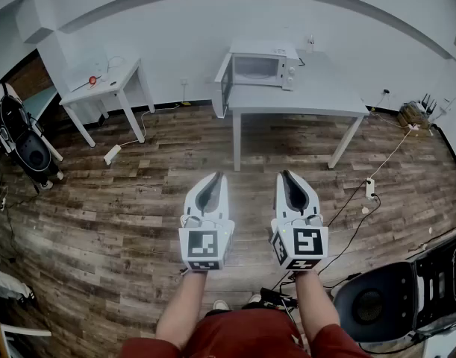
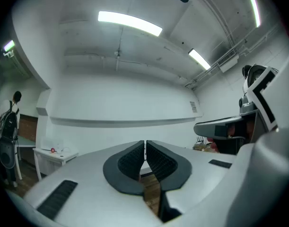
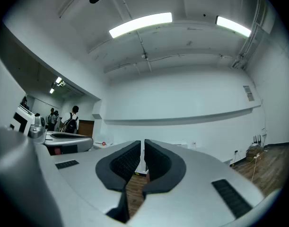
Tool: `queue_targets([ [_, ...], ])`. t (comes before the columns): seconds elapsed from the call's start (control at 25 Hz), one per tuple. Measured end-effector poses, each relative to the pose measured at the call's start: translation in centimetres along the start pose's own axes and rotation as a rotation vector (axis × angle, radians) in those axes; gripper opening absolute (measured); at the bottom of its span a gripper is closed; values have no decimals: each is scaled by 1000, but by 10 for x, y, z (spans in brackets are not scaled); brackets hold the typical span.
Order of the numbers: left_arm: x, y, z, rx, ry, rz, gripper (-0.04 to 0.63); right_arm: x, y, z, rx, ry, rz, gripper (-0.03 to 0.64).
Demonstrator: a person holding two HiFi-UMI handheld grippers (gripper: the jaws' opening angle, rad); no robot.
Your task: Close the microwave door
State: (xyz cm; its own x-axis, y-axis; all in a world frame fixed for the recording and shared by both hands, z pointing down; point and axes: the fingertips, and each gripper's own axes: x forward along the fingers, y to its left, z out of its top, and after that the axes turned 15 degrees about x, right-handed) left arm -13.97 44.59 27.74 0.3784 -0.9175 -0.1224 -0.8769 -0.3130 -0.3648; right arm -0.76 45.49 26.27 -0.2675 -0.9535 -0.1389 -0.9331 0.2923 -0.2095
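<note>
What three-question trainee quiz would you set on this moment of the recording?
1. True or false: the hinged door of the white box-shaped microwave stands open.
2. The microwave rests on: A) the wooden floor, B) the large white rectangular table, C) the small side table.
3. Fill in: the left gripper and right gripper both have jaws ____.
Key: 1 true; 2 B; 3 shut.

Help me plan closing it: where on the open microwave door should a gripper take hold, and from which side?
The free edge of the microwave door, farthest from its hinge on the microwave, is probably best. The door stands swung out toward the camera, so come at its outer face from the left and push.
</note>
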Motion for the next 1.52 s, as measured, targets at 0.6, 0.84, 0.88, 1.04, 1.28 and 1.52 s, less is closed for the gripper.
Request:
queue_targets([
  [0.6,35,-29,8,14,0,21,37,13,-47,5,24,-11,6,46],
  [0.84,50,-44,12,-9,3,54,37,17,-70,4,37,-4,26,46],
  [0.88,53,-46,13,-12,0,60,37,18,-73,3,38,-1,29,46],
  [1.04,64,-50,5,14,29,56,37,27,-83,-3,35,9,30,46],
  [1.28,90,-38,-14,-12,32,62,37,57,-92,-23,32,41,32,46],
  [1.52,125,-12,-42,-20,45,37,37,104,-85,-41,8,66,33,46],
])
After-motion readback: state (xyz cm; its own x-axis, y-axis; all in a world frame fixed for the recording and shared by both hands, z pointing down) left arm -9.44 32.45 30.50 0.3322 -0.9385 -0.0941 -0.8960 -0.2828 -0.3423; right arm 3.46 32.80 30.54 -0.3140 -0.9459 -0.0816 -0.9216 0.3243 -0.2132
